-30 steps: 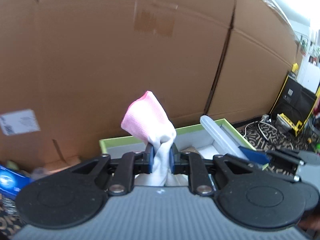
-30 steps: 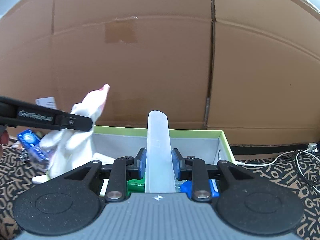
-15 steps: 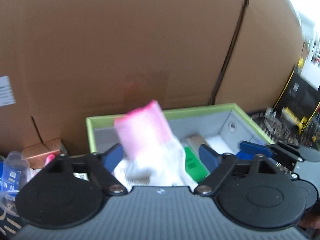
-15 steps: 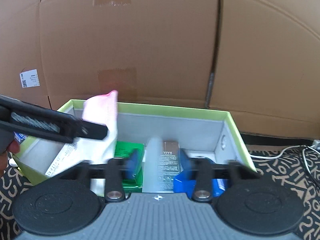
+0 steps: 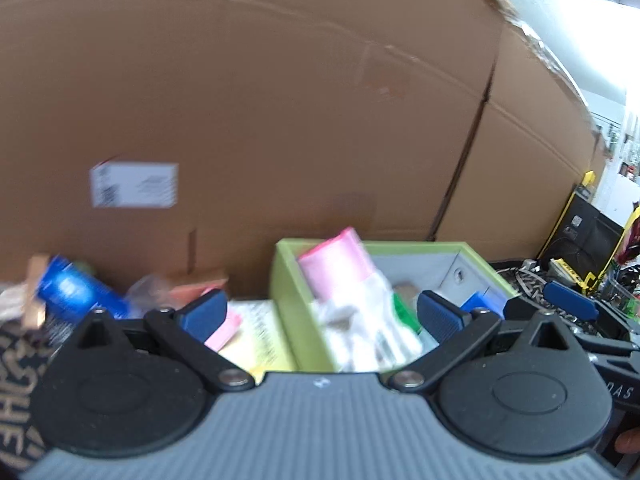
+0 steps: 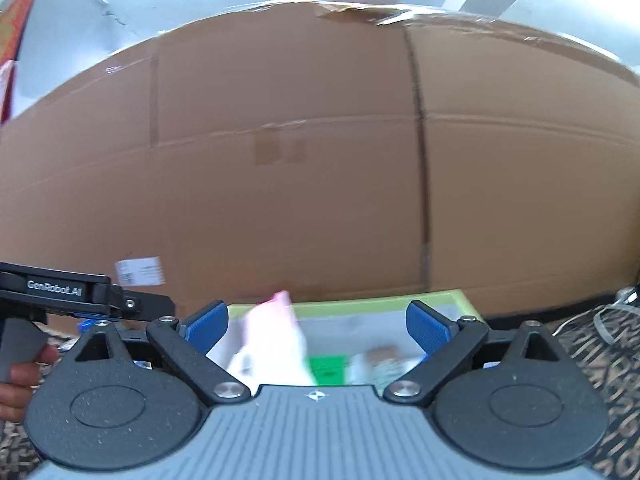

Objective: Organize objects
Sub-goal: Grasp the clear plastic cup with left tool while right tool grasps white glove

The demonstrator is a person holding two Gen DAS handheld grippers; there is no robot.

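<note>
A pink and white sock (image 5: pixel 344 280) lies in the green box (image 5: pixel 288 280), leaning on its left wall. My left gripper (image 5: pixel 322 316) hangs in front of the box; its jaws are opening wide and the pads touch nothing. In the right wrist view the sock (image 6: pixel 276 332) sits beside a green packet (image 6: pixel 326 366) and a pale tube (image 6: pixel 376 360), blurred, inside the box (image 6: pixel 360 306). My right gripper (image 6: pixel 318 326) is also opening, with nothing pressed between its pads. The left tool (image 6: pixel 80 292) and a hand (image 6: pixel 20 376) show at that view's left edge.
A tall cardboard wall (image 5: pixel 280 120) stands right behind the box. Left of the box lie a yellow-white booklet (image 5: pixel 256 336), a blue packet (image 5: pixel 76 292) and other clutter. A black and yellow case (image 5: pixel 580 224) and cables (image 6: pixel 612 312) lie on the patterned mat at the right.
The left gripper let go of the sock and the right let go of the tube; both things dropped into the green box. Both jaws spread wide and both tools drew back.
</note>
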